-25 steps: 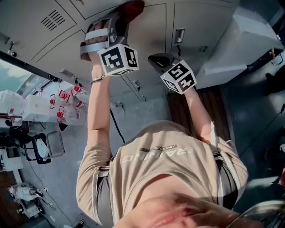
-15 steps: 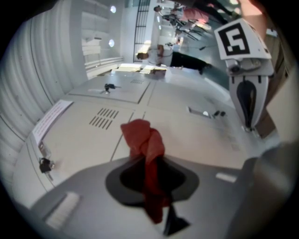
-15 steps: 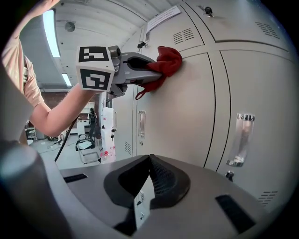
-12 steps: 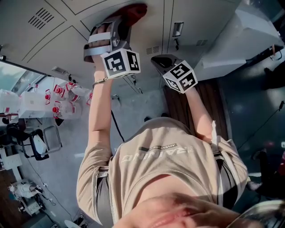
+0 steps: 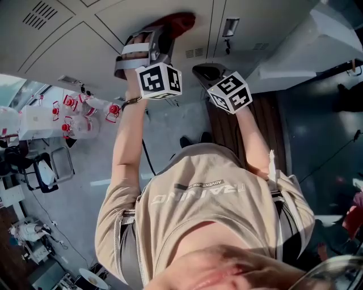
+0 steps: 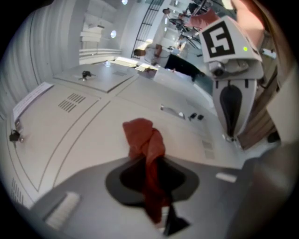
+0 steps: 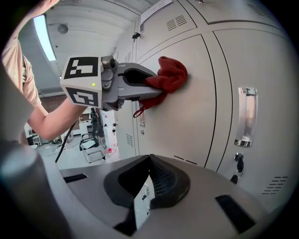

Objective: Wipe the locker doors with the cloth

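The left gripper (image 5: 165, 35) is clenched on the red cloth (image 6: 145, 151), which runs up between its jaws and bunches into a wad past the tips. In the right gripper view the wad lies pressed against a grey locker door (image 7: 196, 107). It sits at about 10 o'clock of that door's handle (image 7: 245, 116) and well apart from it. A thin red loop of the cloth hangs at 6 o'clock under the jaws.

The right gripper (image 7: 148, 179) is clamped shut with nothing in it, its two pads meeting along one line. It points at the same bank of doors. In the head view it sits near the left gripper, at about 4 o'clock of it, with the two marker cubes side by side. Whether its tips touch the door cannot be told. The cubes carry black-and-white square patterns and no letters.

At 6 o'clock of the handle is a lock (image 7: 239, 163) with a dark tab hanging from it, and vent slots (image 7: 275, 184) lie at 4 o'clock. A white label strip (image 7: 156, 7) sits at 12 o'clock on the upper door, its print too small to read.

The person's beige shirt (image 5: 227, 221) bears a small "ADVENTURE" next to a larger word that looks like "TRAINING", both upside down in the head view. Bottles with red caps (image 5: 85, 110) stand at 9 o'clock of that view
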`<state>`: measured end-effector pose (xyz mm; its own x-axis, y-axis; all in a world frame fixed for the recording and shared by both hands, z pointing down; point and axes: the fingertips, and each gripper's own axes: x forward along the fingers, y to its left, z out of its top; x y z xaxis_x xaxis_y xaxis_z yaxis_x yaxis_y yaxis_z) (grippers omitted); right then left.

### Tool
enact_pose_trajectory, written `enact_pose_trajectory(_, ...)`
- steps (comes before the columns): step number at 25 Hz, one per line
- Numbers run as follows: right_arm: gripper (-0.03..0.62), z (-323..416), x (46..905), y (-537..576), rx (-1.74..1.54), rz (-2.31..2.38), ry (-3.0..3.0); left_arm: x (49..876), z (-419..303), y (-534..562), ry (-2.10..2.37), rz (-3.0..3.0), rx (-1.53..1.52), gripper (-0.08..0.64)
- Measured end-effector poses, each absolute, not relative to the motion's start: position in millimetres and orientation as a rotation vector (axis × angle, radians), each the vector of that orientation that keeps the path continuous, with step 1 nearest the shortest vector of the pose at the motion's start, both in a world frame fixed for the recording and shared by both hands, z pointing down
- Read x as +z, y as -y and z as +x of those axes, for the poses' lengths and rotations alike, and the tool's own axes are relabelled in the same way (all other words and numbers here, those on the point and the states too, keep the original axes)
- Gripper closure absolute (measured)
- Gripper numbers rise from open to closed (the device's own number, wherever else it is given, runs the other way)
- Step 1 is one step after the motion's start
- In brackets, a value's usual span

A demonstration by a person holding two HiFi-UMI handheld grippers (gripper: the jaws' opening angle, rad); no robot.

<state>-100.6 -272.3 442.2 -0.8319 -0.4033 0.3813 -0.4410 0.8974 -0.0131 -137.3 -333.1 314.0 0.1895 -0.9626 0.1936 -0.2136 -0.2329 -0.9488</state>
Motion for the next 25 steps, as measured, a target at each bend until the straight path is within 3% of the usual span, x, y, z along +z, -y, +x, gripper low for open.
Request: enact_pose_trajectory(25, 0.578, -83, 470, 293, 0.25, 0.689, 2.65, 510, -136, 335, -0.947, -1.949, -1.379, 0.495)
